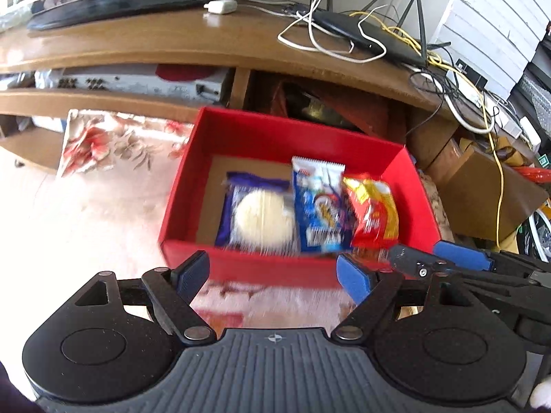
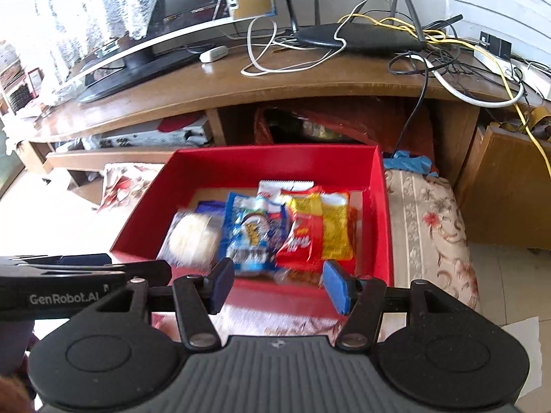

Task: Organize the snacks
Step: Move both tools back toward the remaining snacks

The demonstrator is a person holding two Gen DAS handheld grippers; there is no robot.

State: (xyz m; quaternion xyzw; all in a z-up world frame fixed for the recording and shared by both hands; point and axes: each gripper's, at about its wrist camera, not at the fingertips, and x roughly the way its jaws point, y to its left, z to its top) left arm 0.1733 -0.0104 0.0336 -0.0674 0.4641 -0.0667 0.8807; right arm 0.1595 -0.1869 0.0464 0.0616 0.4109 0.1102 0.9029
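left wrist view, nearest first: the left gripper (image 1: pixel 273 273) hangs over the patterned cloth (image 1: pixel 113 137) just short of the red box (image 1: pixel 289 130), its blue pads (image 1: pixel 354 277) standing wide apart with nothing between them, touching nothing. at about three o'clock the right gripper (image 1: pixel 444 258) reaches in beside it, close to the box's near right corner. past the near wall, the snacks lie side by side on the box floor: a purple packet with a pale round cake (image 1: pixel 258 216) at eleven o'clock, a blue packet (image 1: pixel 322 206) at twelve, a red and yellow packet (image 1: pixel 373 210) at one. in the right wrist view the right gripper (image 2: pixel 277 285) also stands parted and empty, narrower than the left, with the near box wall just beyond its tips and a fourth, yellow packet (image 2: pixel 335 223) showing at one o'clock; the left gripper (image 2: pixel 103 265) lies at nine. farther off, at twelve, are the wooden tv stand (image 2: pixel 241 82) and a router (image 2: pixel 358 38) among cables. judging from this, the snacks look gathered and the step in hand is likely a last tidy or a retreat; to do it well, keep both sets of tips above the rim so the light box is not nudged, and if a packet needs straightening, pinch its crimped edge rather than the puffed middle. both pictures are blurred, so fine print stays unreadable.
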